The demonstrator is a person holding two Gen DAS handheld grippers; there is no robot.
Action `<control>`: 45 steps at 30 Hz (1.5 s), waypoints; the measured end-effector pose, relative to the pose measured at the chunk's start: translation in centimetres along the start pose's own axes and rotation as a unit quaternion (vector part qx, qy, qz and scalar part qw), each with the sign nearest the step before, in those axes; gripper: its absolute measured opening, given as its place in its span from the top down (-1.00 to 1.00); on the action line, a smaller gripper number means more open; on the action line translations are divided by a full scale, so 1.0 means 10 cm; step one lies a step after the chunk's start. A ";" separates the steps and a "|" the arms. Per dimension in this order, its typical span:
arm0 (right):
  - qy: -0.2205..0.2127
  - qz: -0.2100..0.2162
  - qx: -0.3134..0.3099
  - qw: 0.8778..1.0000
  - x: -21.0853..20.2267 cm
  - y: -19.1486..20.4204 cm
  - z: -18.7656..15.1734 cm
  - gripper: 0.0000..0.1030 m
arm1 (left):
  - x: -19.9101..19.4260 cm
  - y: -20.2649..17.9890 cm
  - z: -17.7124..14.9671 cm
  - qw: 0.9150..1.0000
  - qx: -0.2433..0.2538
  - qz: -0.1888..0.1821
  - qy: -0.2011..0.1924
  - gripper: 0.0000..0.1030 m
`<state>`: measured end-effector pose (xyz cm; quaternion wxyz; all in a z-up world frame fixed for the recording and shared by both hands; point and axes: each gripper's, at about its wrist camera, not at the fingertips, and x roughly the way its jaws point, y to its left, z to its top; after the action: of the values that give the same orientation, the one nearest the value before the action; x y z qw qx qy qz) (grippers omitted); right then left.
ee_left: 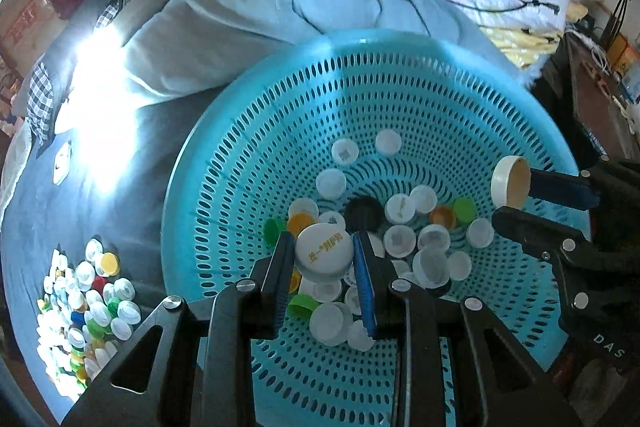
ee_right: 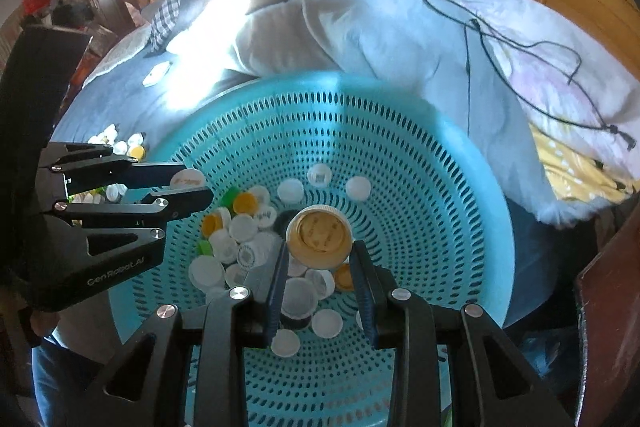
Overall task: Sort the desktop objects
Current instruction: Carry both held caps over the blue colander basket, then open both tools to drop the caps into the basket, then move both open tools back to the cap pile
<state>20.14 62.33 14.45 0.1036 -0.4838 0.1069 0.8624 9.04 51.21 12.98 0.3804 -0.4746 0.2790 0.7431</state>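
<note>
The left gripper (ee_left: 324, 255) pinches a printed white cap (ee_left: 325, 253); the right gripper (ee_right: 320, 259) clamps a tan-lined cap (ee_right: 320, 237). Both hover over the teal basket (ee_left: 248, 131). Many caps remain inside; a sorted pile (ee_left: 84, 307) lies at nine o'clock on the bed.

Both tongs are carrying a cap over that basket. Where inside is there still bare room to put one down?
The basket's sloping walls are bare all round, widest on its far and right sides. The bottom is crowded with loose caps. Left of the basket, the cap pile covers the blue sheet.
</note>
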 end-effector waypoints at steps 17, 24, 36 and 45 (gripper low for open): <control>0.040 0.002 0.002 0.999 0.35 -0.03 -0.19 0.32 | 0.31 -0.03 -0.18 0.999 0.009 0.009 0.037 0.51; 0.042 0.004 -0.001 0.999 0.40 -0.01 -0.19 0.32 | 0.38 -0.02 -0.22 0.999 0.006 0.008 0.042 0.51; 0.024 -0.012 0.001 1.000 0.35 0.01 -0.19 -0.23 | 0.31 0.00 -0.25 1.000 0.001 0.016 0.026 0.10; -0.101 0.003 -0.026 0.995 -0.29 0.51 -0.06 -0.47 | -0.50 0.60 -0.69 0.991 -0.070 0.048 -0.100 -0.05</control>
<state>20.70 57.09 17.04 0.0983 -0.3963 0.0751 0.9097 8.78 41.08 15.15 0.3361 -0.4098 0.2093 0.8218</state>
